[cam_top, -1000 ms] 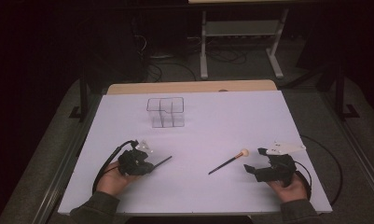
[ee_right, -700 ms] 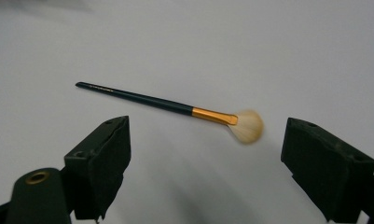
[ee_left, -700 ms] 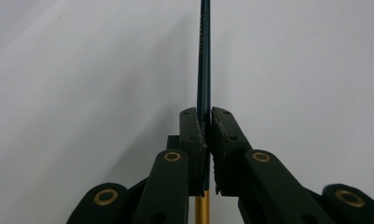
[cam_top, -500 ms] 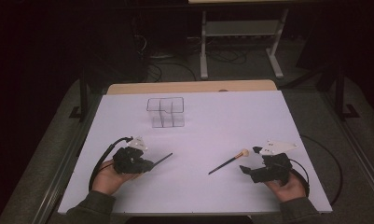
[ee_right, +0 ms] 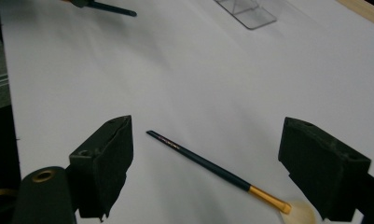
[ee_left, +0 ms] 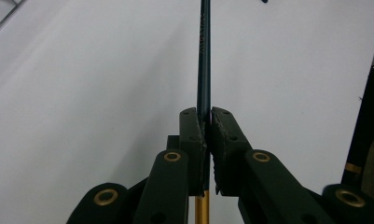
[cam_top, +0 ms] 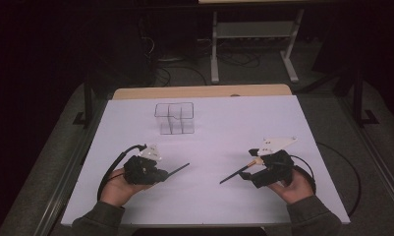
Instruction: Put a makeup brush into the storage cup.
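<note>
Jaws of left gripper [ee_left: 207, 140] tight on one brush [ee_left: 204, 56] — handle straight ahead; right gripper [ee_right: 205, 168] wide over another brush [ee_right: 212, 169].

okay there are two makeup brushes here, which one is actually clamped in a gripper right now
The brush in the left gripper: its jaws are shut on the dark handle. The other brush lies loose on the white table between the right gripper's open jaws.

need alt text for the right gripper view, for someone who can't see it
The right gripper hangs with its jaws wide open over a dark-handled brush with a gold ferrule and pale bristles, lying flat on the white table. Far off, a clear acrylic organizer stands at the top edge.
</note>
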Motion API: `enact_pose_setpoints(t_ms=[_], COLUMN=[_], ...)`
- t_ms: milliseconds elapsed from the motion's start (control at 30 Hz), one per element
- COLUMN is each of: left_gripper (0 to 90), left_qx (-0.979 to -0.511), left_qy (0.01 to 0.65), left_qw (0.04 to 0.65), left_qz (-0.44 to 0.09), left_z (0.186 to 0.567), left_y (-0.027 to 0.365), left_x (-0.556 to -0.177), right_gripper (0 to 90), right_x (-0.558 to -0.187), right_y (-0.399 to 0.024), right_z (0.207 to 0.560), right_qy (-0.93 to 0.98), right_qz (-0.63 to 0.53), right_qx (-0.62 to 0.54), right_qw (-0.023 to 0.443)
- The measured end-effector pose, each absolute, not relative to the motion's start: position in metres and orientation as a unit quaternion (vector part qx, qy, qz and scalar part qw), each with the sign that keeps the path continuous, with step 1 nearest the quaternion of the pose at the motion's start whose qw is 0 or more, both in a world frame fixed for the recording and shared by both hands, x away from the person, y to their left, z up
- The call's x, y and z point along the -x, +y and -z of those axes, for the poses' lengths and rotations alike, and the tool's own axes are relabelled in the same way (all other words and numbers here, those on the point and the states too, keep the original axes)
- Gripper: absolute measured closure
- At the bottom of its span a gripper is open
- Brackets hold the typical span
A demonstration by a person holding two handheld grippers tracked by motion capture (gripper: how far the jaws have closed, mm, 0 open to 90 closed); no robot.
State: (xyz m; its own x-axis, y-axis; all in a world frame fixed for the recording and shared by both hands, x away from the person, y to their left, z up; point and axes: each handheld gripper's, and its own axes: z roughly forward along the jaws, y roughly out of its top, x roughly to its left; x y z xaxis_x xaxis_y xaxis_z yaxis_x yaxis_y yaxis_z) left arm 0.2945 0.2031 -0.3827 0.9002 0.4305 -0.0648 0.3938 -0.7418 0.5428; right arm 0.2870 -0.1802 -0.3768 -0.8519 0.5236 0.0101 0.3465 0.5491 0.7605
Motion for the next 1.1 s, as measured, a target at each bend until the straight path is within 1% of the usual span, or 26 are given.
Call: enact_pose_setpoints(t_ms=[100, 267, 333, 500, 600, 667, 700, 767, 967, 1100], left_gripper=[83.2, 83.2, 83.2, 83.2, 83.2, 83.2, 83.2, 83.2, 83.2, 83.2], left_qx=[-0.933, -0.929, -0.935, -0.938, -0.940, -0.937, -0.939, -0.938, -0.943, -0.943], left_qy=[0.217, 0.220, 0.208, 0.195, 0.175, 0.177, 0.164, 0.154, 0.133, 0.125], left_qw=[0.287, 0.295, 0.284, 0.285, 0.292, 0.301, 0.302, 0.310, 0.304, 0.307], left_qz=[-0.036, -0.036, -0.036, -0.038, -0.030, -0.025, -0.024, -0.015, -0.005, -0.004], left_z=[0.378, 0.376, 0.375, 0.371, 0.364, 0.364, 0.364, 0.367, 0.375, 0.376], left_y=[0.201, 0.195, 0.192, 0.180, 0.169, 0.165, 0.162, 0.159, 0.153, 0.153], left_x=[-0.293, -0.289, -0.289, -0.289, -0.291, -0.291, -0.291, -0.290, -0.289, -0.288], right_gripper=[16.8, 16.8, 16.8, 17.0, 17.2, 17.2, 17.3, 18.3, 21.1, 22.2], right_x=[-0.290, -0.295, -0.297, -0.302, -0.307, -0.308, -0.309, -0.310, -0.311, -0.314], right_y=[-0.171, -0.154, -0.150, -0.145, -0.140, -0.139, -0.135, -0.130, -0.110, -0.097], right_z=[0.369, 0.359, 0.356, 0.351, 0.345, 0.343, 0.341, 0.342, 0.352, 0.357], right_qy=[0.882, 0.894, 0.896, 0.898, 0.899, 0.900, 0.902, 0.907, 0.925, 0.933], right_qz=[-0.398, -0.387, -0.387, -0.392, -0.396, -0.396, -0.393, -0.387, -0.358, -0.346], right_qx=[-0.235, -0.204, -0.196, -0.185, -0.175, -0.172, -0.165, -0.153, -0.114, -0.097], right_qw=[0.096, 0.094, 0.091, 0.080, 0.071, 0.067, 0.064, 0.063, 0.050, 0.029])
